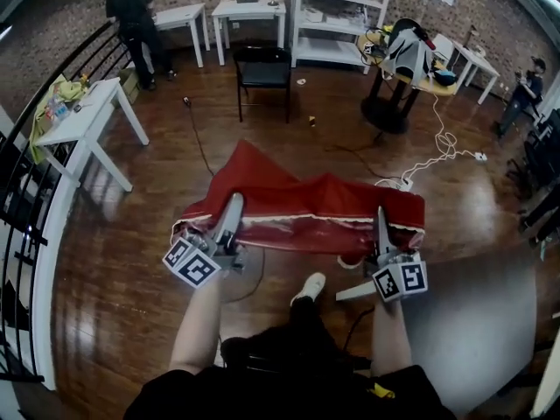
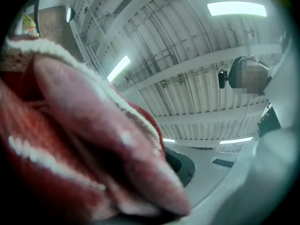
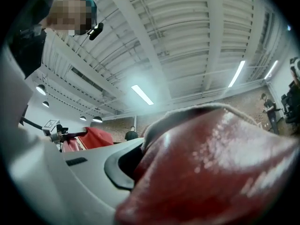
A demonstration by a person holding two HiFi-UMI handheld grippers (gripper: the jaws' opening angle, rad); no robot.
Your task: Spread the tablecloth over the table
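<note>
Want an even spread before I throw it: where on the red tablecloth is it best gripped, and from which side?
Grip the red tablecloth by its white-trimmed hem near both ends, coming from the near side. That edge runs fairly straight across, so the rest can probably trail freely. The left gripper and right gripper are shut on it there.

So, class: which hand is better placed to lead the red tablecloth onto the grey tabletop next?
Right, probably. The right claw grips the red fabric tablecloth beside the smooth grey tabletop; the left claw, also shut on the cloth, hangs over brown wooden floor, farther from it.
</note>
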